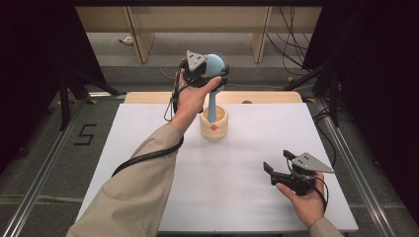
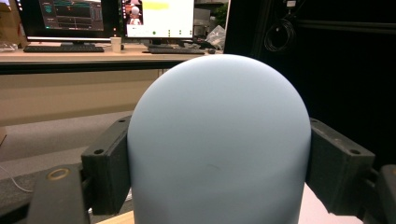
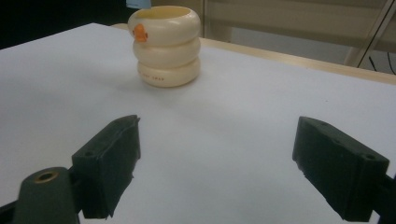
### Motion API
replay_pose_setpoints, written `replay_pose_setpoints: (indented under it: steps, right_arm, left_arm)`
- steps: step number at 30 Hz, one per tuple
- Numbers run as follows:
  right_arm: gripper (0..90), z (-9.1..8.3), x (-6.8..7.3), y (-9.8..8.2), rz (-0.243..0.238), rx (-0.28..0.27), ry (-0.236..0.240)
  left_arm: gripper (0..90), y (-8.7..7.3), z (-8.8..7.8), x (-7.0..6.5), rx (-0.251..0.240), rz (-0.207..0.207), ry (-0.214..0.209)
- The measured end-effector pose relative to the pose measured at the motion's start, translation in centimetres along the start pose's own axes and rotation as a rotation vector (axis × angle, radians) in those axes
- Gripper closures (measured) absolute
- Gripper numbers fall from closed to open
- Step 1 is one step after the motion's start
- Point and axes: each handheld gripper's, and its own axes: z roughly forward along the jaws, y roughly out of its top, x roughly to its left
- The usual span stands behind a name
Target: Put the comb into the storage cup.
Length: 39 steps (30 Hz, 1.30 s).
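The left gripper (image 1: 211,69) is clamped on the rounded head of a pale blue tool (image 2: 219,140) — one black jaw presses each side of the dome. It is held above the table's (image 1: 148,123) far edge, and the tool's stem drops into a cream ringed cup (image 1: 214,124) standing near the middle of that far edge. The right gripper (image 1: 277,165) hovers over the near right corner, jaws spread wide — well apart from the cup, which it faces.
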Motion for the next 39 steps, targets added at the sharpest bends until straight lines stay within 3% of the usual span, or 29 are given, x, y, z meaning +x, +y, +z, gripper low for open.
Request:
replay_pose_setpoints:
  steps: [39]
  right_arm:
    - [16.1, 0.0, -0.1, -0.3, 0.011, 0.008, 0.0]
  left_arm:
    - [19.5, -0.7, 1.2, 0.7, -0.012, 0.024, -0.004]
